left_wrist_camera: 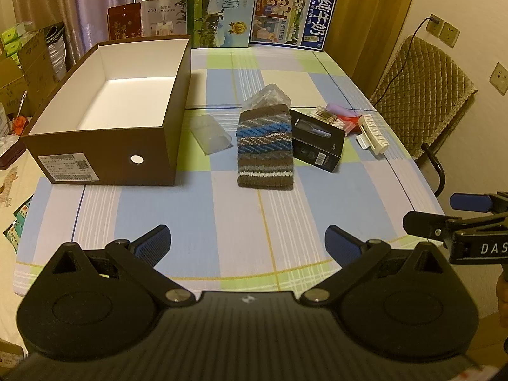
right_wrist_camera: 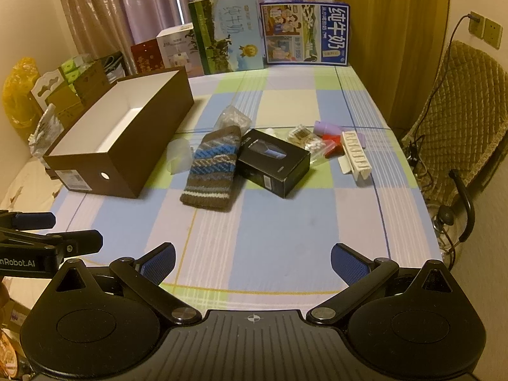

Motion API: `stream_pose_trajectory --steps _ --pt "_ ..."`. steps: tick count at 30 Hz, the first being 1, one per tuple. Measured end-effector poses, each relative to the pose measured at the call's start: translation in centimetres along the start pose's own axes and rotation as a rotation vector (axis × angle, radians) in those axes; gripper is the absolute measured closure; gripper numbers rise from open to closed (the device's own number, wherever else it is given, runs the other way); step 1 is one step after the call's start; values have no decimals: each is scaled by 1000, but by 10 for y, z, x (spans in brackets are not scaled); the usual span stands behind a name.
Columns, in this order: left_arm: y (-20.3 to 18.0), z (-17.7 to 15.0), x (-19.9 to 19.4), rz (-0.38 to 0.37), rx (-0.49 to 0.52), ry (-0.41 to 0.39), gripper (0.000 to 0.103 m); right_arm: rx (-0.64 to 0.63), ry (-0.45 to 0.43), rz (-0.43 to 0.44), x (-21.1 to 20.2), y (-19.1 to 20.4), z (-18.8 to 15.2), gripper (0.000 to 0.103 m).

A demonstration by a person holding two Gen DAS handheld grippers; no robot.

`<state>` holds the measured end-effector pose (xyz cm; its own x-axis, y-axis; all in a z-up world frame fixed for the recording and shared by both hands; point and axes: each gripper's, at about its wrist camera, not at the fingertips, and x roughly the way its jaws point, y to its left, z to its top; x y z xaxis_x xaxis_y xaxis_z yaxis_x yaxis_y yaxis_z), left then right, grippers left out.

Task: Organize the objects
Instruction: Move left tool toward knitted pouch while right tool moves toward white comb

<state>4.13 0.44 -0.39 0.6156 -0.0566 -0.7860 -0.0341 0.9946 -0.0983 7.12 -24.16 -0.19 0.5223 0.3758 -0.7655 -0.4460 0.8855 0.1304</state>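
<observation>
Comparing the two views: the left wrist view looks straight into the box (left_wrist_camera: 127,101), upper left of frame, showing its bare white floor; the right wrist view shows it obliquely and adds, at far left, a yellow bag (right_wrist_camera: 19,92) that the other view lacks. Each view catches the other gripper at its lower edge.

The table carries a checked cloth (left_wrist_camera: 222,222) of blue, lilac and green. Two milk cartons (left_wrist_camera: 219,6) stand at its far end before the curtains (left_wrist_camera: 79,0). A padded chair (right_wrist_camera: 457,101) stands at right, below wall sockets (right_wrist_camera: 485,28).

The items lie at frame centre, right of the box:
- knit sleeve (left_wrist_camera: 265,149), touching the black carton (left_wrist_camera: 317,141);
- clear tray (left_wrist_camera: 211,131), between box and sleeve;
- clear bag (left_wrist_camera: 268,96), just behind the sleeve;
- swab packet (right_wrist_camera: 304,139), lilac piece (right_wrist_camera: 327,127) and red piece (right_wrist_camera: 333,149), clustered;
- white comb piece (right_wrist_camera: 355,155), rightmost.

Left gripper (left_wrist_camera: 247,244): jaws spread wide, holding nothing, above the cloth's near edge. Right gripper (right_wrist_camera: 252,263): likewise fully released, empty, well apart from every item.
</observation>
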Motion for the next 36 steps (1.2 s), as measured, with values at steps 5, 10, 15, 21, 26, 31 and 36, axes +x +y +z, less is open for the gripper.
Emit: stream_pose_trajectory --steps 5,10,15,21,26,31,36 --pt "-1 5 7 3 -6 4 1 -2 9 4 10 -11 15 2" --pt "-2 13 17 9 -12 9 1 -6 14 4 19 -17 23 2" --pt "-3 22 27 18 -18 16 1 -9 14 8 27 -24 31 2" --pt "-7 34 42 28 -24 27 1 -12 19 10 40 -36 44 2" --pt "-9 43 54 31 -34 38 1 -14 28 17 51 -46 55 2" --pt "-11 52 70 35 -48 54 1 -21 35 23 63 -55 64 2" --pt "-12 57 85 38 -61 72 1 -19 41 29 76 -66 72 2"
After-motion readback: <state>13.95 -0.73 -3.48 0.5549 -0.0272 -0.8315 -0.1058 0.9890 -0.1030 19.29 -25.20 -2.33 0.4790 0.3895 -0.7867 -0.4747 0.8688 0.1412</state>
